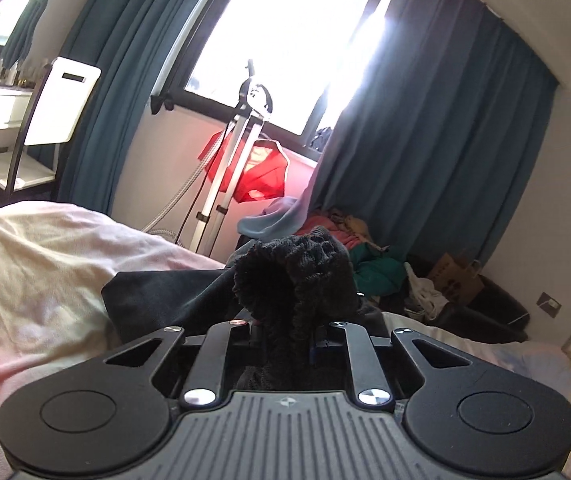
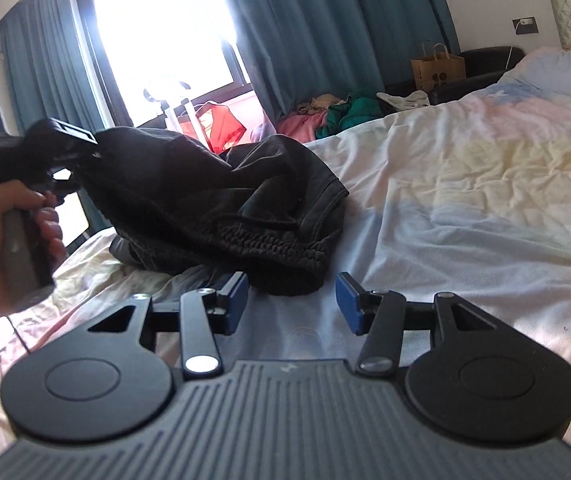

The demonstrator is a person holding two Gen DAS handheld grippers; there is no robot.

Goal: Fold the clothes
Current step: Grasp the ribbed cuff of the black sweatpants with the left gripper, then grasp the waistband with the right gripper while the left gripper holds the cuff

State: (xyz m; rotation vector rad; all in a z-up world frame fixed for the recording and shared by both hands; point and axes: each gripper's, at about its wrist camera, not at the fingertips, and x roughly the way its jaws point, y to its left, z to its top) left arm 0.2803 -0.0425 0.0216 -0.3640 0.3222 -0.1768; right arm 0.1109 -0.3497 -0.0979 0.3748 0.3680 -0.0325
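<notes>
A black garment [image 2: 229, 200] with a ribbed elastic waistband lies bunched on the bed. My left gripper [image 1: 285, 334] is shut on a bunched piece of that ribbed waistband [image 1: 297, 276], which sticks up past the fingers. In the right wrist view the left gripper [image 2: 97, 148] sits at the left in a person's hand [image 2: 25, 220] and holds one end of the garment lifted off the bed. My right gripper [image 2: 291, 304] stands open just in front of the garment's near waistband edge [image 2: 293, 256], its blue pads [image 2: 347, 300] apart with only bedsheet between them.
The bed [image 2: 465, 168] has a rumpled pale sheet and a pillow [image 2: 557, 72] at the far right. A pile of coloured clothes [image 1: 365, 248] lies on the floor by the teal curtains [image 1: 425, 120]. A garment steamer stand [image 1: 233, 160], a white chair [image 1: 45, 120] and a paper bag [image 2: 437, 66] stand nearby.
</notes>
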